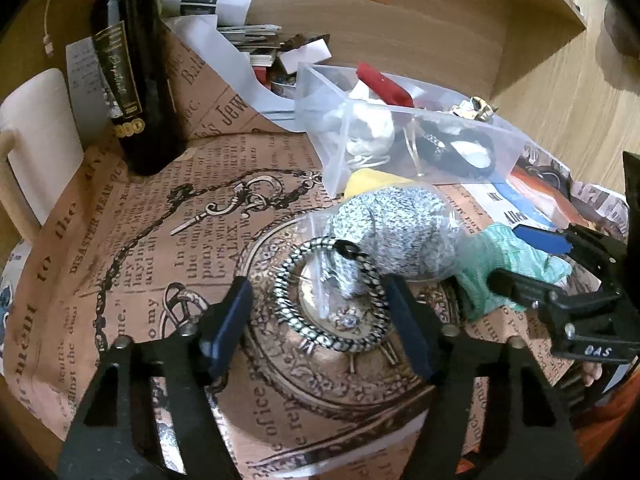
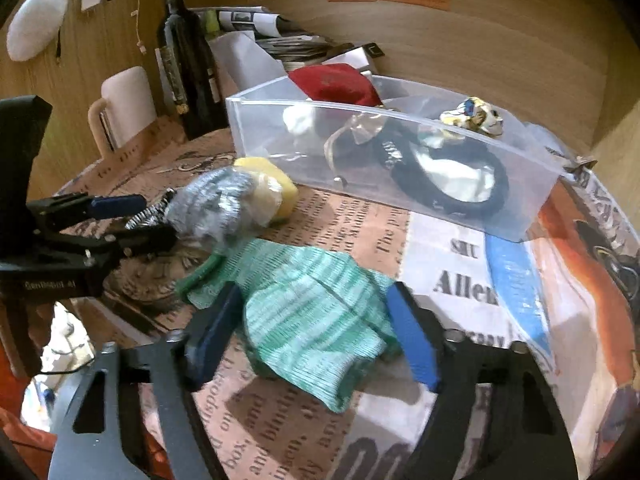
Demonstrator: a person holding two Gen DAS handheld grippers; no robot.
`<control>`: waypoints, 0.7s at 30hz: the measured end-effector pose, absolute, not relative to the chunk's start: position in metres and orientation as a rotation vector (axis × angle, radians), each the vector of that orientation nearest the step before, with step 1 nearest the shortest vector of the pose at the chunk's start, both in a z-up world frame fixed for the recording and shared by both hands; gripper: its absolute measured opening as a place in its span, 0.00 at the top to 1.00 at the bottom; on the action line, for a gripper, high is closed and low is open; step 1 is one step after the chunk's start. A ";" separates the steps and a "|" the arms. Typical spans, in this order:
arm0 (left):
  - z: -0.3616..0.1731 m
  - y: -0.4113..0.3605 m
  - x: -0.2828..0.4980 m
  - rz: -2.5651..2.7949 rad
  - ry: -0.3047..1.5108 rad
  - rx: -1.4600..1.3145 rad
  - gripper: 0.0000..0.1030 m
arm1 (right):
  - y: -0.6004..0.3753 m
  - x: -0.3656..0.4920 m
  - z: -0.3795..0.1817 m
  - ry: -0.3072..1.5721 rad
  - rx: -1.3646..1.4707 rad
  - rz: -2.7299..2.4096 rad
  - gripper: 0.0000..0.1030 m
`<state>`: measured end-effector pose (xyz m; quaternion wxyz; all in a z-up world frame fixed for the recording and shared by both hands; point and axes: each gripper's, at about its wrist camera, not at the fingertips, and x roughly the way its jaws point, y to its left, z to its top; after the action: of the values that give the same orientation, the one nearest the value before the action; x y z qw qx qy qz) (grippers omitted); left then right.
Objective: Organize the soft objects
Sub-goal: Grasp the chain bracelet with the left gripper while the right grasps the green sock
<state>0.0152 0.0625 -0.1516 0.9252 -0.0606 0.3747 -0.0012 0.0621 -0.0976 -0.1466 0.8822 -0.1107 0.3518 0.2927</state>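
A black-and-white braided ring (image 1: 332, 300) lies on the newspaper-print cloth between the fingers of my open left gripper (image 1: 320, 320). A grey speckled knit item in a clear bag (image 1: 394, 232) lies just beyond it, against a yellow sponge (image 1: 374, 179). A green striped cloth (image 2: 304, 316) lies between the fingers of my open right gripper (image 2: 316, 336); it also shows in the left wrist view (image 1: 508, 264). A clear plastic bin (image 2: 400, 184) behind holds a red cloth (image 2: 334, 84), a white soft item (image 1: 368, 128) and a black band (image 2: 448, 180). The left gripper shows at the left of the right wrist view (image 2: 124, 220).
A dark wine bottle (image 1: 132, 80) and a white mug (image 1: 36, 148) stand at the left. Papers and boxes (image 1: 240, 40) pile up behind the bin against the wooden wall. A small crumpled patterned item (image 2: 474, 114) sits on the bin's rim.
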 end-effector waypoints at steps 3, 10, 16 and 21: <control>-0.152 0.067 0.014 0.016 0.764 -0.123 0.53 | -0.105 0.065 -0.146 0.735 -0.213 0.603 0.51; -0.149 0.075 0.010 0.038 0.767 -0.136 0.77 | -0.117 0.065 -0.142 0.728 -0.194 0.574 0.67; -0.139 0.077 0.009 0.044 0.742 -0.137 0.78 | -0.129 0.066 -0.132 0.696 -0.176 0.542 0.70; -0.121 0.075 0.011 0.034 0.692 -0.135 0.78 | -0.137 0.067 -0.116 0.646 -0.153 0.522 0.70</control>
<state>0.0112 0.0748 -0.1208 0.9383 -0.0661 0.3389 0.0168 0.0669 -0.1365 -0.1161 0.9121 -0.0743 0.3135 0.2535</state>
